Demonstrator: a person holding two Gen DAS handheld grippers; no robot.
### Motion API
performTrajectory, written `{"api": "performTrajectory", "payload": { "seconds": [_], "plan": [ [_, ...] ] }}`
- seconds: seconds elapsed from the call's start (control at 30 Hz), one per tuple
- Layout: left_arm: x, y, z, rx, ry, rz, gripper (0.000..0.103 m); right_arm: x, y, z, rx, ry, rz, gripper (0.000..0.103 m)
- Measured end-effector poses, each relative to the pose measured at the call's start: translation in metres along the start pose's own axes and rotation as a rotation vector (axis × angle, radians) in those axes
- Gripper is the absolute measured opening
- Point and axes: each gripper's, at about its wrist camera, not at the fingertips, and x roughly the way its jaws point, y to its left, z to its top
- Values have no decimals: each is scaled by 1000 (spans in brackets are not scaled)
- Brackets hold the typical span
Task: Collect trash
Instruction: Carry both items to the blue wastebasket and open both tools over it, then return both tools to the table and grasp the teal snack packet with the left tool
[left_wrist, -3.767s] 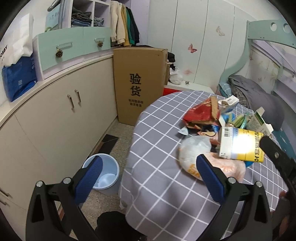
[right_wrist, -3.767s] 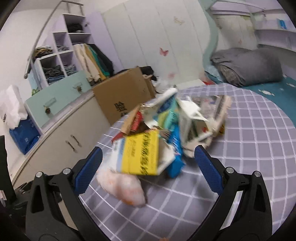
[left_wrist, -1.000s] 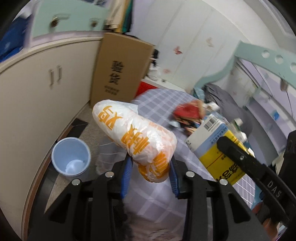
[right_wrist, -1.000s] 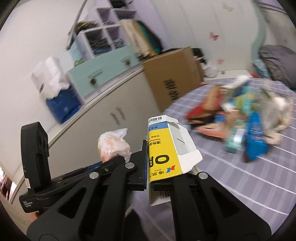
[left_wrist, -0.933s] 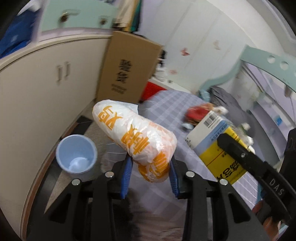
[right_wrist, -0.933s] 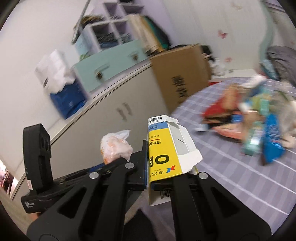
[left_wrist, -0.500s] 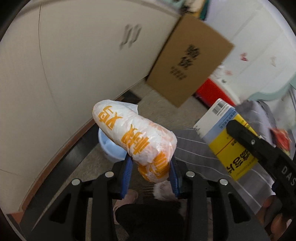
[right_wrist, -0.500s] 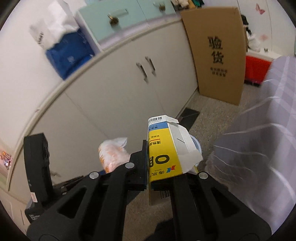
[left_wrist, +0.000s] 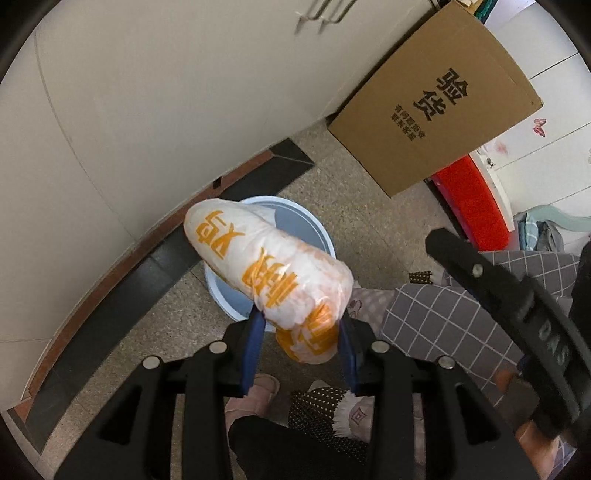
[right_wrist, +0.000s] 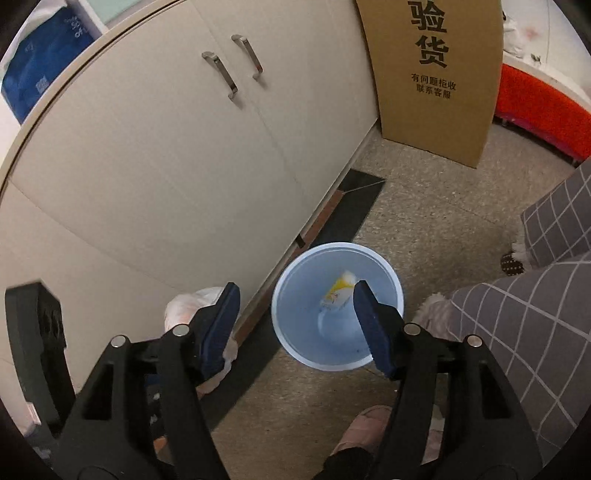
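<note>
My left gripper (left_wrist: 301, 347) is shut on a white plastic bag with orange print (left_wrist: 266, 266) and holds it above a light blue bin (left_wrist: 310, 229) on the floor. My right gripper (right_wrist: 295, 325) is open and empty over the same bin (right_wrist: 295, 332). The yellow and white carton (right_wrist: 338, 293) lies inside the bin. The bag also shows in the right wrist view (right_wrist: 184, 306), left of the bin. The right gripper's arm (left_wrist: 517, 306) crosses the right side of the left wrist view.
Cream cabinets (right_wrist: 166, 147) run along the left. A tall cardboard box (right_wrist: 432, 74) stands behind the bin, with a red item (right_wrist: 543, 107) beyond. The grey checked tablecloth (right_wrist: 546, 332) hangs at the right. Slippered feet (right_wrist: 365, 424) are near the bin.
My right gripper has opened and the yellow carton has dropped into the bin. Both grippers have moved over the bin. The left gripper still holds the bag.
</note>
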Motion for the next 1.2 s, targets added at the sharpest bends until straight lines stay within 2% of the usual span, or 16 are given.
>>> {"api": "performTrajectory", "payload": {
  "seconds": [0.17,0.33,0.67,0.7,0.8,0.87,1.03,1.2],
  "plan": [
    [16,-5,0,11,28,-10,36,-4,-2,-5,-22,-37,-74,68],
    [20,-12,4,32,35,-7,37,-7,-7,-7,-27,-71,-127,68],
    [11,-42,21,87,16,-12,40,-48,-15,-1,4,-274,-178,76],
    [9,-45,24,86,14,-14,44,-52,-16,0,11,-286,-181,76],
    [2,-51,32,81,-4,-15,76,-63,-19,1,39,-311,-182,79],
    [-6,-50,35,70,-34,-17,78,-71,-21,2,63,-328,-178,80],
    [-23,-39,32,10,-43,-26,77,-85,-16,-7,74,-331,-155,81],
    [-58,-43,21,37,-116,22,78,-101,-8,-16,79,-319,-126,81]
  ]
}}
